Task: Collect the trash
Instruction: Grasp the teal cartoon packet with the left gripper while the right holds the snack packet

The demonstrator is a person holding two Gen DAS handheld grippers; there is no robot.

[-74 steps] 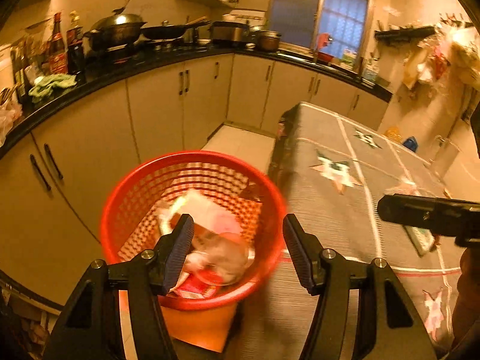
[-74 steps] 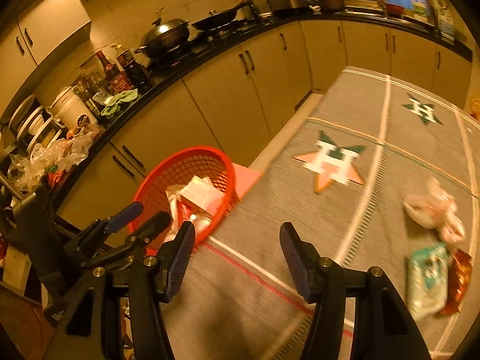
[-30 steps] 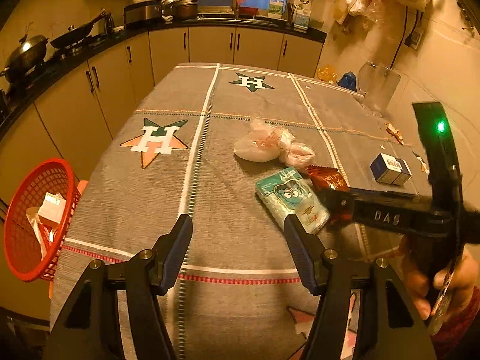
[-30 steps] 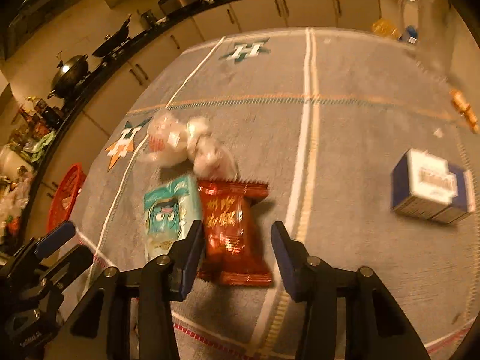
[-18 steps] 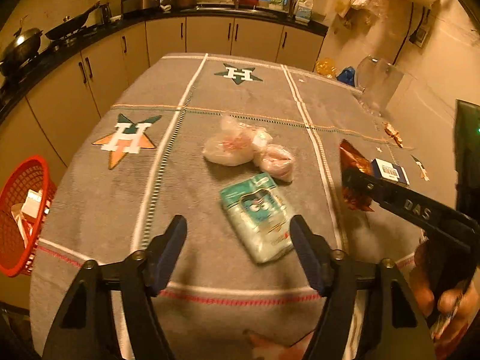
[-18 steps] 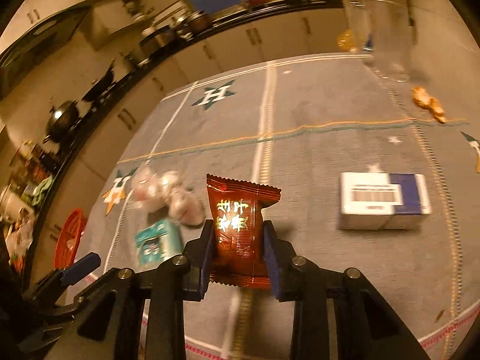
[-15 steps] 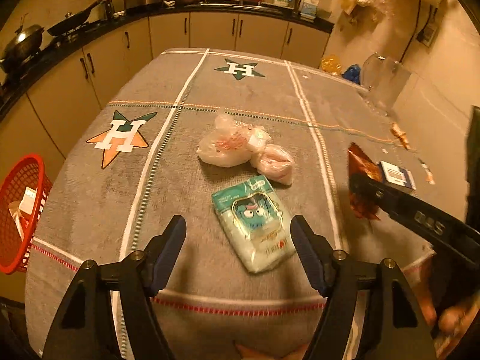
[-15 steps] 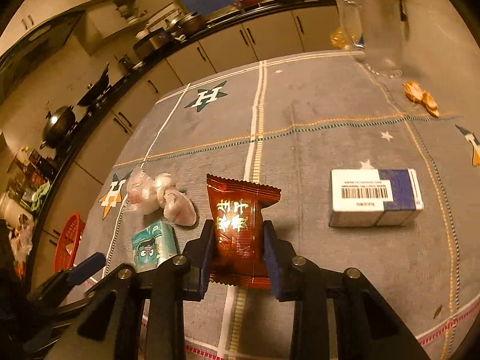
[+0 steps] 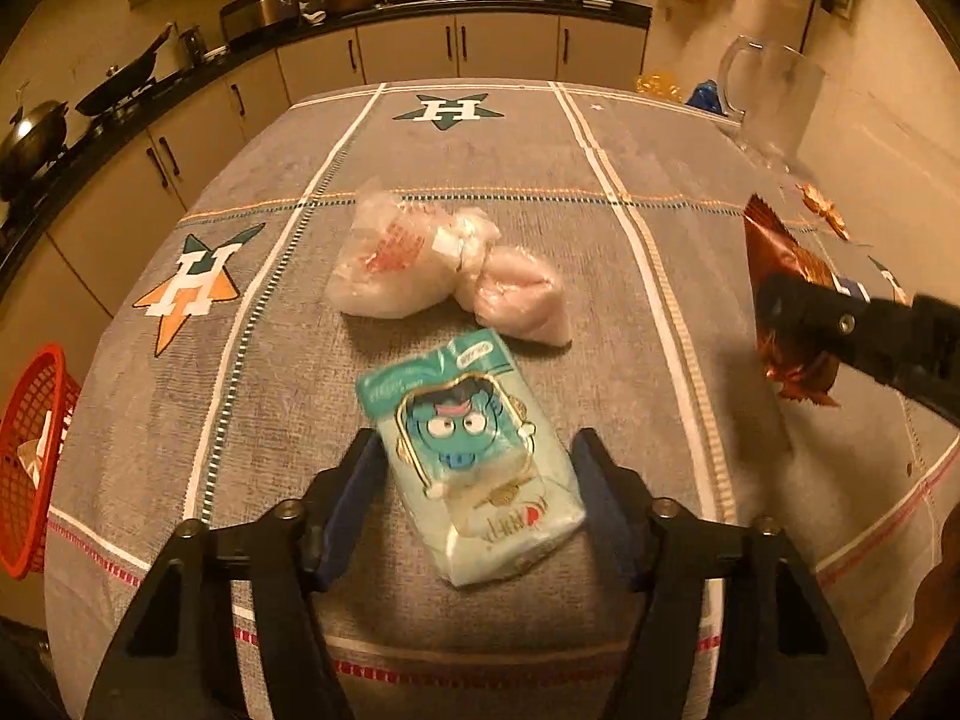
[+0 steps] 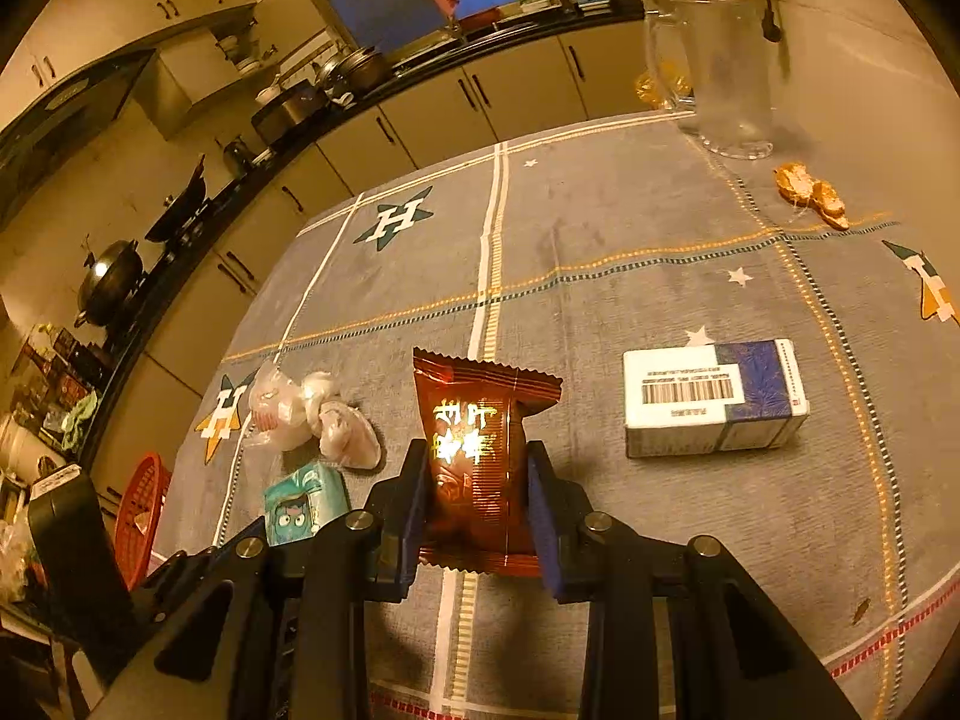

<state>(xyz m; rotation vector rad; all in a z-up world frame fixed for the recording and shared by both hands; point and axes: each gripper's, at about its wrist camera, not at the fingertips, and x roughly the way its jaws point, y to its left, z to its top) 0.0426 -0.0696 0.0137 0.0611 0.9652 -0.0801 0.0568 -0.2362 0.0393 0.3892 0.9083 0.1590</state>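
Claw grips snack, claw straddles tissues

Right claw clenches an upright brown snack packet (gold script, unreadable) above the counter; left claw, released, flanks the teal cartoon-face tissue pack lying there; red basket at 9 o'clock.

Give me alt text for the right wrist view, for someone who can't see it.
The right gripper is shut on a brown foil snack packet, held above a grey star-patterned tablecloth. On the cloth lie a white-and-blue barcoded carton, crumpled clear plastic bags and a teal cartoon tissue pack.
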